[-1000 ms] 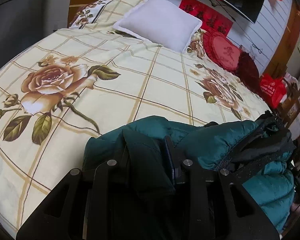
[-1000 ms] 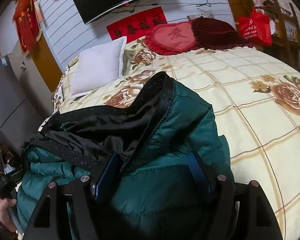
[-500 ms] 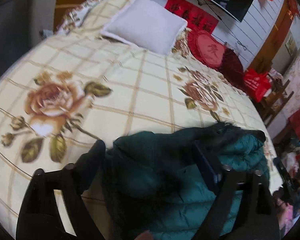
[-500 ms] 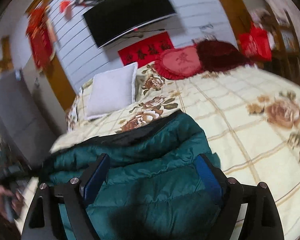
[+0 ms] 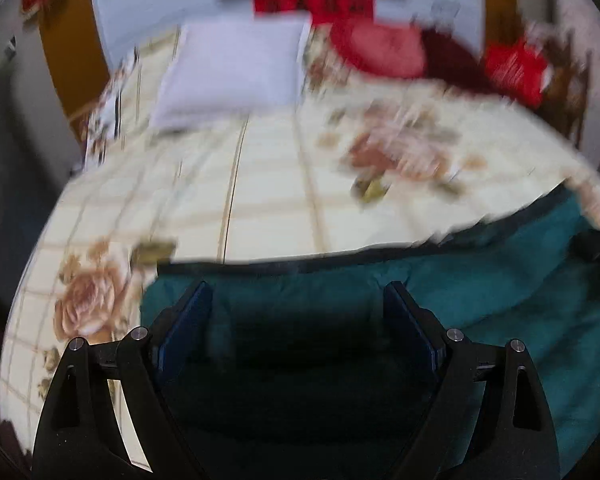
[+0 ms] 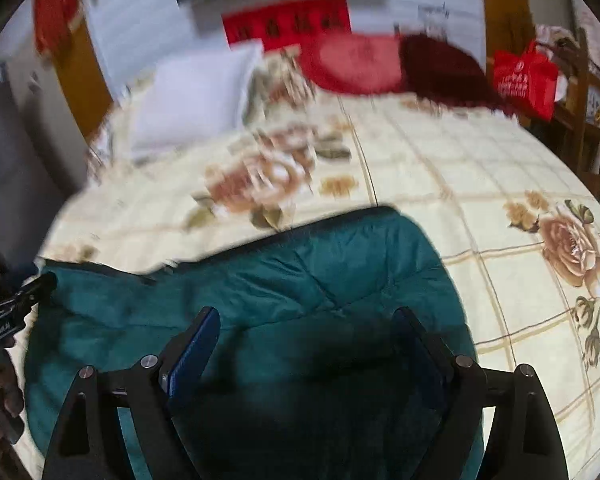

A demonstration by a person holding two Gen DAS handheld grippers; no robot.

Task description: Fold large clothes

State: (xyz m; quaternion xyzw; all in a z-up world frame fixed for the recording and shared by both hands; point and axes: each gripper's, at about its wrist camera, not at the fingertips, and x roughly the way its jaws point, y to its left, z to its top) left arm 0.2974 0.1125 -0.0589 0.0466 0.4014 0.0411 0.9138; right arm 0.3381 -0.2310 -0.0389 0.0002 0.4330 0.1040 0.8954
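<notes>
A teal puffer jacket (image 5: 480,304) lies spread flat on the near part of the floral bed sheet (image 5: 268,184); it also shows in the right wrist view (image 6: 308,280). My left gripper (image 5: 298,300) is open, its jaws wide apart just above the jacket's left part. My right gripper (image 6: 304,324) is open above the jacket's right part. A dark trim runs along the jacket's far edge (image 5: 300,266). Both views are blurred by motion.
A white pillow (image 5: 236,72) and red cushions (image 5: 380,54) lie at the head of the bed. A red bag (image 6: 526,78) hangs on wooden furniture at the right. The other gripper and a hand (image 6: 4,328) show at the left edge.
Both grippers, shut on the bunched jacket a second ago, have opened and let it go. The jacket now lies flatter on the bed, and both cameras have swung to face the headboard.
</notes>
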